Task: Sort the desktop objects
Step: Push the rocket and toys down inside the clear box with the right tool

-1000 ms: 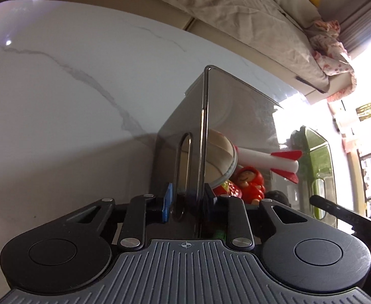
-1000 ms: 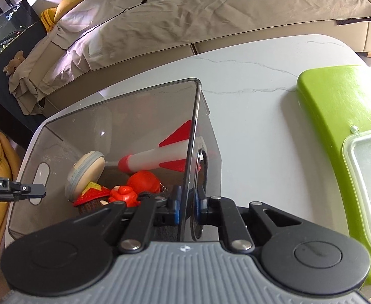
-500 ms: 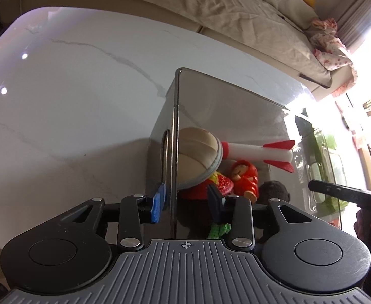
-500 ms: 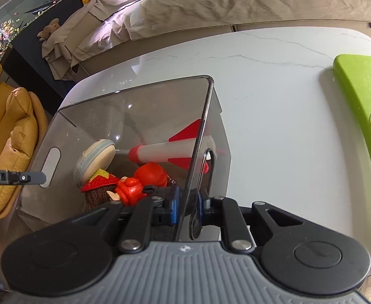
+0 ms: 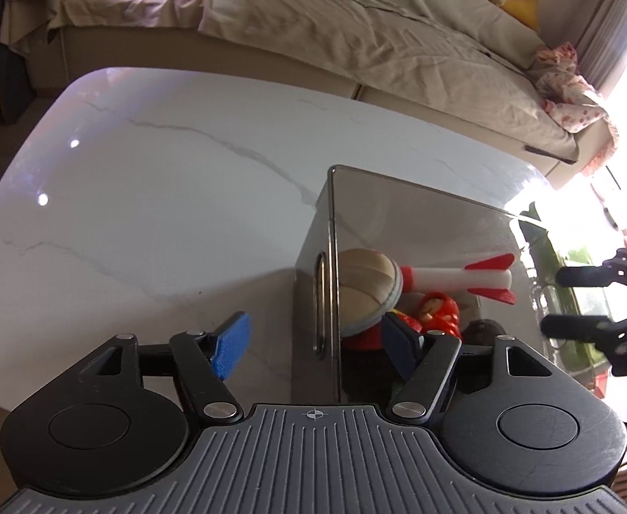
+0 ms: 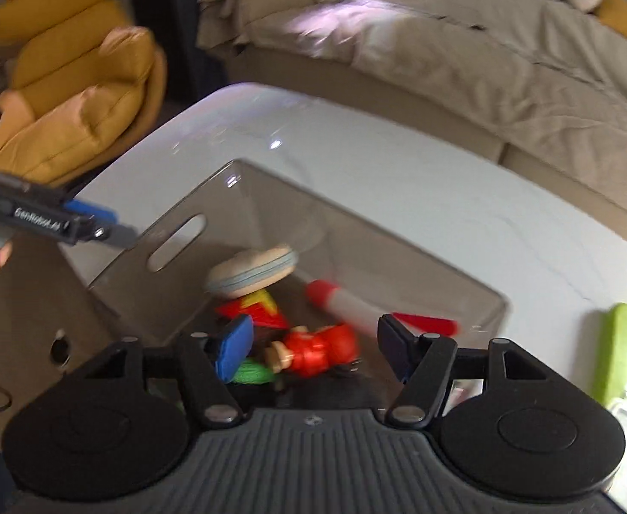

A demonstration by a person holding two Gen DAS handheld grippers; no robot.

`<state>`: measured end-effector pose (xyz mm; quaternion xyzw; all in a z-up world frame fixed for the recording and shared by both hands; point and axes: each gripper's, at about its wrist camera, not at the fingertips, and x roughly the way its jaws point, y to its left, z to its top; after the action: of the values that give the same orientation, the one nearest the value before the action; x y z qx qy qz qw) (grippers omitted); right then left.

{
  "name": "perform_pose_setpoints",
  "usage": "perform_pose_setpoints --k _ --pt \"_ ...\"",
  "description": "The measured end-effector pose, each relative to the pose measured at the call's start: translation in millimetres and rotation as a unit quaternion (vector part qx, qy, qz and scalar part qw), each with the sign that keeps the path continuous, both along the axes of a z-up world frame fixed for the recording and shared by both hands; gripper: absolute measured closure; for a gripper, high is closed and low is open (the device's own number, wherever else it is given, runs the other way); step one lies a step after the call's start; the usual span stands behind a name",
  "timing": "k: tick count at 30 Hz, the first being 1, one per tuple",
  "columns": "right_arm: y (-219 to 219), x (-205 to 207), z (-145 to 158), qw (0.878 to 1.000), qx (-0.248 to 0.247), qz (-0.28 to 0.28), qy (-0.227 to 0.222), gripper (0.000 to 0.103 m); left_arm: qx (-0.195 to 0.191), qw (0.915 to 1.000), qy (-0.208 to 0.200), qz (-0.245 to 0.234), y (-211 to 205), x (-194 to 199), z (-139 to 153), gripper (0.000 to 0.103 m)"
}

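While both jaws are opening, the left gripper (image 5: 313, 342) straddles one smoky bin (image 5: 399, 214) wall untouched; the right gripper (image 6: 313, 349) grasps nothing — one rocket (image 5: 454, 278) at two o'clock inside.

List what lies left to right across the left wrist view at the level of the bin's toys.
Marble table → smoky bin's handle wall → beige round toy → red and white rocket → right gripper.
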<state>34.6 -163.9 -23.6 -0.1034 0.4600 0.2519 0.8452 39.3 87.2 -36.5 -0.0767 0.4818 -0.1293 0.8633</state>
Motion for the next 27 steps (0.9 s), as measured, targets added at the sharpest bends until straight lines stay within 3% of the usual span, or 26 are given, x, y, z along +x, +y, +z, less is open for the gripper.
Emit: perform_pose_setpoints --k 4,9,12,15,18,20,25,27 --pt "58.1 30.1 -25.9 0.996 -0.054 0.059 0.027 0.036 -0.016 0.9998 0.003 0.010 14.0 1.2 -0.1 0.019" --pt "75.6 77.6 -45.1 0.993 0.027 0.008 0.116 0.033 -0.039 0.9987 0.007 0.034 38.7 -2.1 -0.2 0.013" --pt "69.7 84.3 -72.2 0.983 0.066 -0.063 0.159 0.033 -0.055 0.9976 0.009 0.040 47.8 -2.8 0.2 0.010" --pt "74.9 87.4 -88.8 0.981 0.044 -0.050 0.180 0.034 -0.057 0.9975 0.007 0.042 54.1 -5.4 1.9 0.010" --pt "83.4 68.9 -87.3 0.987 -0.009 0.048 0.154 0.033 -0.061 0.9970 0.012 0.046 60.4 -5.4 0.2 0.010" --pt "89.2 56.2 -90.1 0.983 -0.060 0.100 0.139 0.033 -0.067 0.9964 0.016 0.049 62.3 -2.2 -3.2 0.010" --pt "105.9 57.9 -122.2 0.975 -0.114 0.115 0.149 0.033 -0.081 0.9950 0.037 0.046 58.6 3.1 -16.7 0.010" --pt "99.8 61.9 -123.5 0.977 -0.095 0.099 0.161 0.035 -0.080 0.9949 0.046 0.041 58.3 1.7 -21.2 0.010"
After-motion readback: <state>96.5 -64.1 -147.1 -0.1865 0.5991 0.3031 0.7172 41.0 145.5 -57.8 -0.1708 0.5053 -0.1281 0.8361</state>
